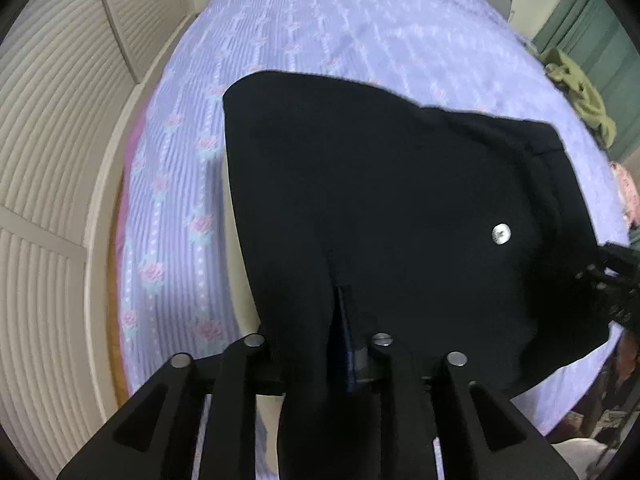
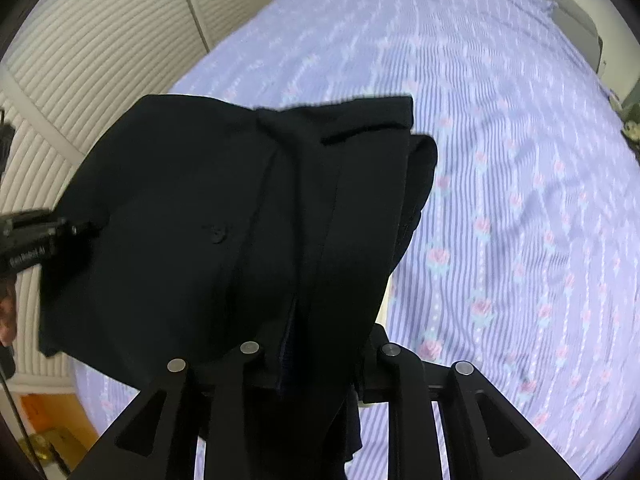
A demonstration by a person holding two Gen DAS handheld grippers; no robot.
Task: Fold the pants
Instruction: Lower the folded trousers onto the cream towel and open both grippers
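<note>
**Pants held up over the bed, fold not finished**

Nearest to you, the left hand-held gripper point(image 1: 340, 344) is clamped on the black pants point(image 1: 380, 208); the cloth is pinched between its fingers and hangs down from them. The right hand-held gripper point(image 2: 296, 340) is clamped on the pants point(image 2: 240, 220) in the same way, at another place of the same edge. In each view you can see the other gripper at the side, touching the cloth.

The pants seem to be lifted above the bed point(image 1: 320, 32), not lying flat. In the left view a silver button point(image 1: 501, 234) shows near the waistband, so you probably hold the waist part. In the right view several layers lie over each other, so I judge that at least one fold is already made, but I cannot tell how many.

What is left, in my judgement: lay the pants down on the bed, make the last fold and smooth it.

Further away, an olive cloth point(image 1: 580, 96) lies at the far right edge of the bed, and white louvred doors point(image 1: 52, 120) stand at the left.
</note>
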